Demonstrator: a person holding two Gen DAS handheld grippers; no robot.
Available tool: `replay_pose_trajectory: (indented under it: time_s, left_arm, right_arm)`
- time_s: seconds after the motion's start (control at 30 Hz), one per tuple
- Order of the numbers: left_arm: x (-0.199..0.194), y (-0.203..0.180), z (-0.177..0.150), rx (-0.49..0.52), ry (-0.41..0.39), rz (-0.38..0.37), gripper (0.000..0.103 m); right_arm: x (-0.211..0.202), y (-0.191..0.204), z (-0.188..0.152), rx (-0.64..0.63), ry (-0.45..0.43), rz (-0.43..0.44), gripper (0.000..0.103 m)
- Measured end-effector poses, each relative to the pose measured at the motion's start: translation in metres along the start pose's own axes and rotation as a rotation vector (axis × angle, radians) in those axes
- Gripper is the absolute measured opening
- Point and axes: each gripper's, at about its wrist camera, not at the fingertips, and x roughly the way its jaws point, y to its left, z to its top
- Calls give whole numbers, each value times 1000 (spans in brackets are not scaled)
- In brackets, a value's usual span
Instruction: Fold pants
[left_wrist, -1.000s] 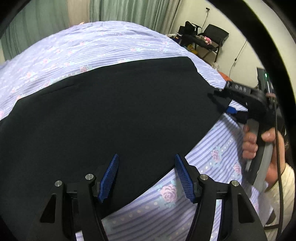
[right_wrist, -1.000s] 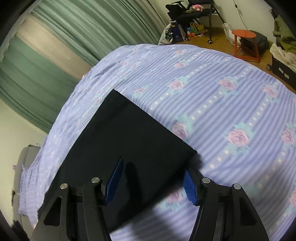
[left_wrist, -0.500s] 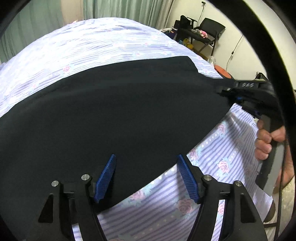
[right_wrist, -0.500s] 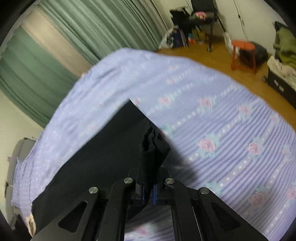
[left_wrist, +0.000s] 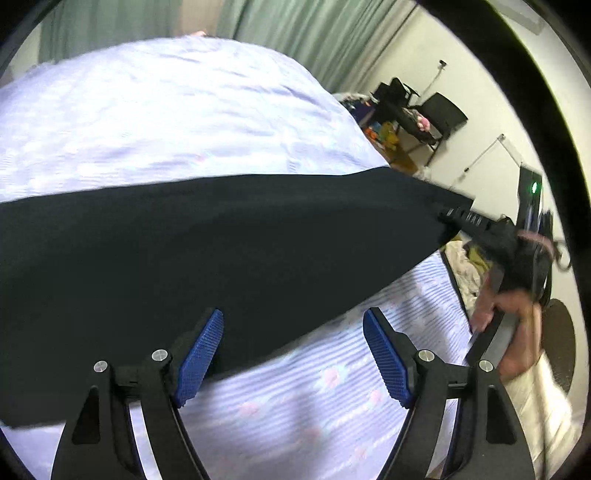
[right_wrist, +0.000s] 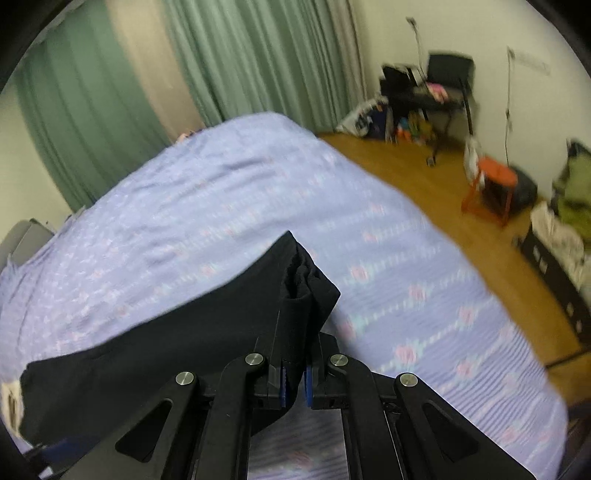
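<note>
The pants (left_wrist: 207, 251) lie as a broad black panel across the bed (left_wrist: 155, 122), their near edge running diagonally just in front of the left gripper (left_wrist: 293, 354), whose jaws stand wide apart with nothing between them; its left pad sits over the cloth edge and its right pad over bare sheet. The right gripper (right_wrist: 294, 380) has its jaws pressed close on a bunched corner of the pants, which rises in a crumpled peak above the pads, and in the left view that corner is drawn off the mattress into a taut point at the bed's right side. The main risk is that only one corner is held: if it is carried across as it is, the free near edge is likely to drag, sag or skew, so the fold would land crooked and the layers would not line up. The pinch itself looks shallow and lumpy (several layers seem gathered in it, though the blur hides how many), so a quick pull could let the cloth slide out or leave a wrinkle pressed into the fold. The left gripper may also close on the sheet along with the pants, since its pads straddle both.
</note>
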Motion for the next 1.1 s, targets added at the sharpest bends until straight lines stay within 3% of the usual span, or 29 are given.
replay_pose_trajectory:
  time_s: [0.07, 0.27, 0.5, 0.7, 0.87, 0.97, 1.03, 1.1]
  left_arm:
    - [-28, 11, -8, 18, -16, 54, 78]
    - [-94, 36, -22, 18, -81, 119, 78]
    - [-174, 120, -40, -77, -147, 179, 78]
    - [-214, 212, -62, -197, -160, 223, 80]
    - [-218, 273, -84, -272, -144, 237, 80]
    - [-221, 305, -102, -298, -121, 246, 80]
    - [-223, 318, -110, -295, -108, 259, 80]
    - [-211, 313, -104, -287, -97, 281, 80]
  right_arm:
    - [-18, 23, 15, -64, -47, -7, 4]
    - [-80, 139, 39, -402, -192, 23, 4]
    - [-116, 287, 10, -675, -231, 128, 4]
    - [-100, 404, -66, -878, -122, 229, 4]
    - [-55, 462, -145, -976, 47, 271, 4]
    - [-23, 476, -185, -991, 171, 256, 5]
    - [-8, 479, -205, -980, 241, 252, 11]
    - [-3, 477, -218, -965, 292, 268, 39]
